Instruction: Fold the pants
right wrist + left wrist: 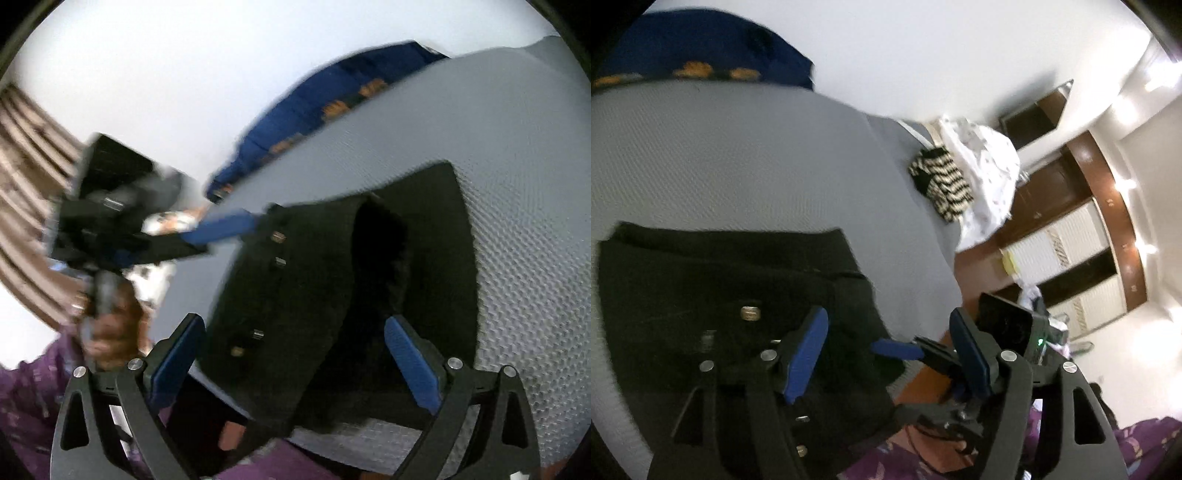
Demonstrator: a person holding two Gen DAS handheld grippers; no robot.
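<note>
Pants: black pants (731, 295) lie folded in a compact stack on the grey textured mattress (738, 155), near its front edge; metal buttons and rivets show on the top layer. In the right wrist view the same stack (314, 295) sits near the mattress (524, 229) edge, one flap raised.
Left tongs: left tongs (890, 354) spread wide, blue pads apart, nothing between them; one finger over the pants, the other past the mattress edge.
Right tongs: right tongs (295, 362) spread wide above the pants, pinching nothing. In the left wrist view their blue pad tips (897, 349) appear closer together near the stack's edge; contact cannot be told.
Hand: a hand (110, 332) grips the left tool's handle; purple patterned sleeve (33, 387) below.
Surroundings: blue cloth with orange pattern (701, 55) at the far mattress edge; striped black-and-cream garment (942, 184) beside a white printed cloth (986, 170); brown wardrobe with white panels (1082, 236).
Image quality: right wrist view is motion-blurred.
</note>
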